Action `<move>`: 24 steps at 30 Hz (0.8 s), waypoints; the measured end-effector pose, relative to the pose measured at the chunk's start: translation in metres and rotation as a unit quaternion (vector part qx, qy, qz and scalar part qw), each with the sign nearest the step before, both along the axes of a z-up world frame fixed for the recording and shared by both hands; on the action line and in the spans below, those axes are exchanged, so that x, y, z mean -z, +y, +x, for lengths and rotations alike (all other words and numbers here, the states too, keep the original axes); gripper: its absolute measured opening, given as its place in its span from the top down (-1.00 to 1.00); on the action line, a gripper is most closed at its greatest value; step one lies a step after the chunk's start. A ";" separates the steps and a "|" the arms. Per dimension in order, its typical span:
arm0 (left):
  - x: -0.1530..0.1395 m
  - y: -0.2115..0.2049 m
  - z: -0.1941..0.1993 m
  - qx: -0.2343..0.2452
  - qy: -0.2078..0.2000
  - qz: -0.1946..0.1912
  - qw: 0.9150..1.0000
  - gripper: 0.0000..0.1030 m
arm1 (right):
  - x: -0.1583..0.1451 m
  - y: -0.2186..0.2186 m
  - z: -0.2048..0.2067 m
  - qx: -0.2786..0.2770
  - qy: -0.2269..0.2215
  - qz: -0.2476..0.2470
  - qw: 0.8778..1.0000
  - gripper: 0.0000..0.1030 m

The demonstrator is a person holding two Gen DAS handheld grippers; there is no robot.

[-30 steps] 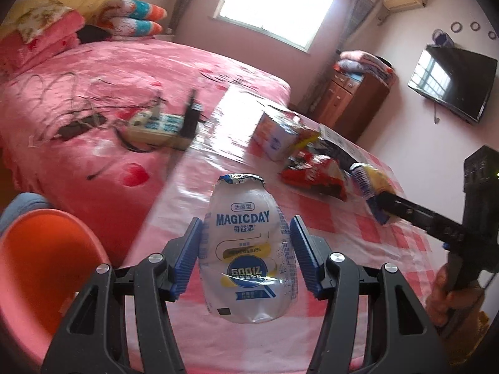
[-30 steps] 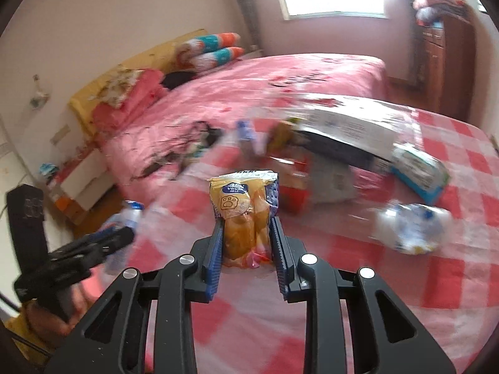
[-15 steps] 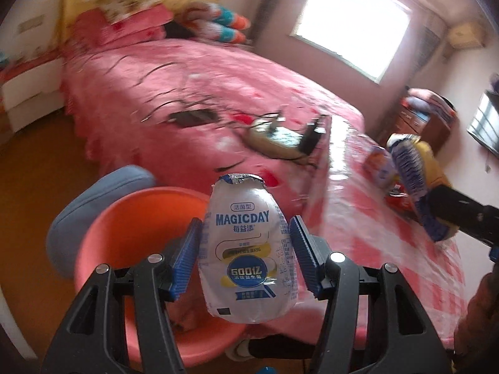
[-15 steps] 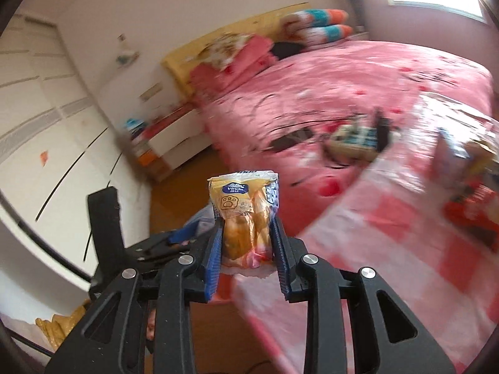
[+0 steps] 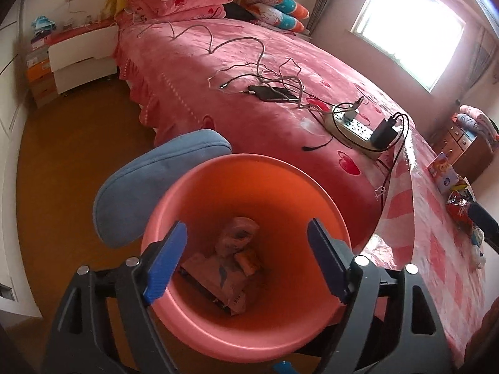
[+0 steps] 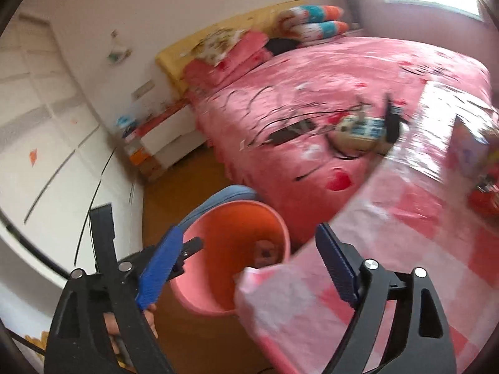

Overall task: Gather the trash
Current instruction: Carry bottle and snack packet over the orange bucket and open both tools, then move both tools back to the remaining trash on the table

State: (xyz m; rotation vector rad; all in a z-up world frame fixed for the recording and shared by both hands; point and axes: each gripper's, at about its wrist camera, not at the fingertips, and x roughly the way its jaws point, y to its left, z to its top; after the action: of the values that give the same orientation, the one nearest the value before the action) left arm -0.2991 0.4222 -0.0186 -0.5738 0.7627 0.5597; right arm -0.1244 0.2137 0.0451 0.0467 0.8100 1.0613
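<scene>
Left wrist view looked down into the pink bin [image 5: 249, 168], where wrappers [image 5: 232, 268] lay at the bottom. The left gripper [image 5: 246, 260] had just been opening, nothing between its blue pads. The right gripper [image 6: 246, 265], also just spread and empty, hung near the bin [image 6: 237, 218] beside the checked table [image 6: 405, 218].

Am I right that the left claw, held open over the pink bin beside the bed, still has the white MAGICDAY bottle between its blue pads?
Not quite. The left wrist view shows the left claw open over the pink bin beside the bed with nothing between its blue pads; its jaws have just been opening.
</scene>
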 end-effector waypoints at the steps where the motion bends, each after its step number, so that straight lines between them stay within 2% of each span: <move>1: 0.000 -0.002 0.001 0.003 0.001 -0.001 1.000 -0.57 | 0.000 -0.009 0.005 0.013 0.006 0.003 1.000 -0.72; 4: -0.001 -0.009 0.008 0.016 -0.003 -0.007 1.000 -0.57 | -0.001 -0.036 0.014 0.049 0.014 0.015 0.999 -0.72; 11: -0.011 -0.030 0.018 0.046 -0.015 -0.010 0.999 -0.57 | 0.004 -0.083 0.026 0.117 -0.006 0.022 0.993 -0.79; 17: -0.020 -0.048 0.026 0.069 -0.023 -0.012 0.997 -0.57 | 0.015 -0.101 0.027 0.130 -0.002 0.019 0.991 -0.79; 24: -0.030 -0.072 0.039 0.102 -0.024 -0.008 0.994 -0.57 | 0.014 -0.114 0.025 0.136 -0.025 0.019 0.990 -0.79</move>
State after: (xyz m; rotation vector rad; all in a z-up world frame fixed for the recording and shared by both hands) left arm -0.2603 0.3497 0.0116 -0.5148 0.7700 0.3505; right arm -0.0998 0.1000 0.0307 0.1585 0.7155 0.8161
